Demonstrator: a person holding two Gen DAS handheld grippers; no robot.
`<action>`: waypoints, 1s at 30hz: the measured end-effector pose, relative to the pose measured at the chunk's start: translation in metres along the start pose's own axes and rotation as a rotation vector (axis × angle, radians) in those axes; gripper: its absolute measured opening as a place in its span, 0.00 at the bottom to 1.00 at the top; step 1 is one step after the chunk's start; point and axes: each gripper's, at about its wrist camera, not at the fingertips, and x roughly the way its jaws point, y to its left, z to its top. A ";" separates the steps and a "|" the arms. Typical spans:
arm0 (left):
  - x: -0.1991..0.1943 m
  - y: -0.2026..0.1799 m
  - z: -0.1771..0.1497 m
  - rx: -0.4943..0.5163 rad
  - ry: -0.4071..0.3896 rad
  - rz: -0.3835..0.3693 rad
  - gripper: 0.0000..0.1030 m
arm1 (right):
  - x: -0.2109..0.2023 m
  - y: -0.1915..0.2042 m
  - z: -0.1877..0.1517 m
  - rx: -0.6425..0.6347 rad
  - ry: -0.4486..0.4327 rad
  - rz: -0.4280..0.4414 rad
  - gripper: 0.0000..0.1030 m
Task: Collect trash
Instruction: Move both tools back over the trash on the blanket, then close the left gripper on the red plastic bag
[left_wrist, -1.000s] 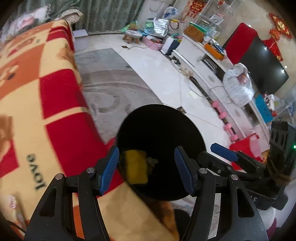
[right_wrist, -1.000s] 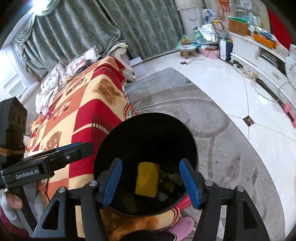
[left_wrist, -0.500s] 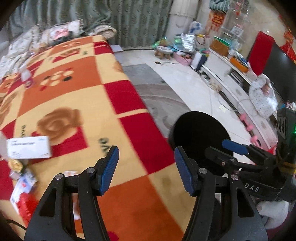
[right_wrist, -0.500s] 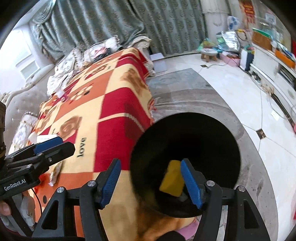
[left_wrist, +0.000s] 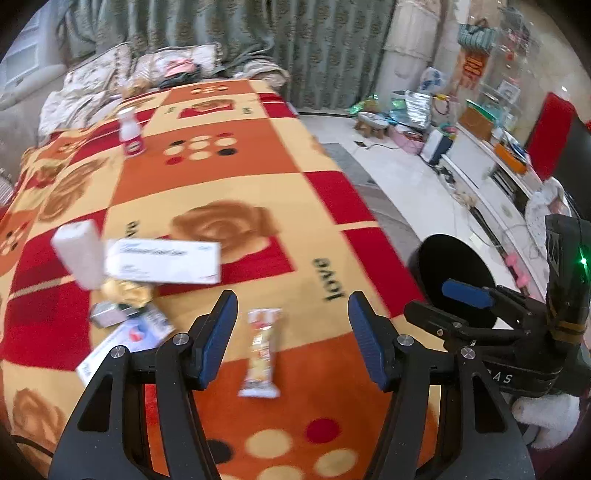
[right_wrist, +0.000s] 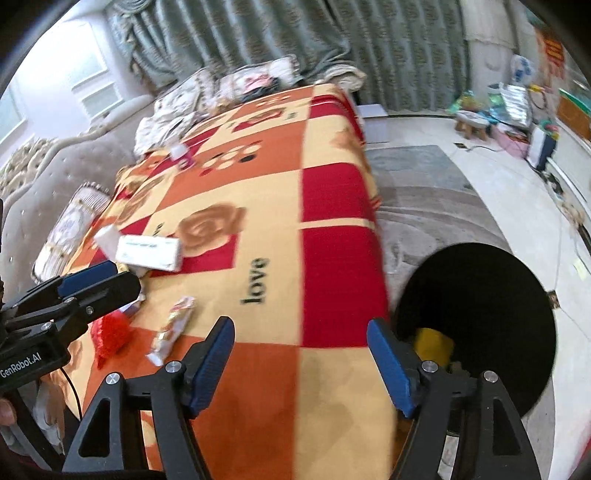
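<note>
My left gripper is open and empty above a snack wrapper that lies on the red, orange and yellow blanket. Left of it lie a white box, a white roll, a gold foil scrap and flat packets. My right gripper is open and empty over the blanket's near edge. The black bin stands on the floor to its right, with a yellow item inside. A red crumpled piece lies by the wrapper.
A small white bottle stands far back on the blanket. Pillows and bedding lie against the curtain. A grey rug and white tile floor lie right of the bed. A low white cabinet with clutter lines the right wall.
Both grippers have swung left, away from the black bin and over the blanket. The trash items on the blanket have come into view. Both stay open and empty.
</note>
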 end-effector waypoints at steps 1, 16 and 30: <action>-0.002 0.008 -0.002 -0.006 0.001 0.009 0.59 | 0.004 0.008 0.001 -0.012 0.004 0.009 0.70; -0.023 0.108 -0.049 -0.087 0.057 0.061 0.59 | 0.045 0.091 0.005 -0.147 0.082 0.088 0.73; 0.005 0.121 -0.071 -0.093 0.114 0.021 0.59 | 0.076 0.119 -0.008 -0.183 0.176 0.110 0.73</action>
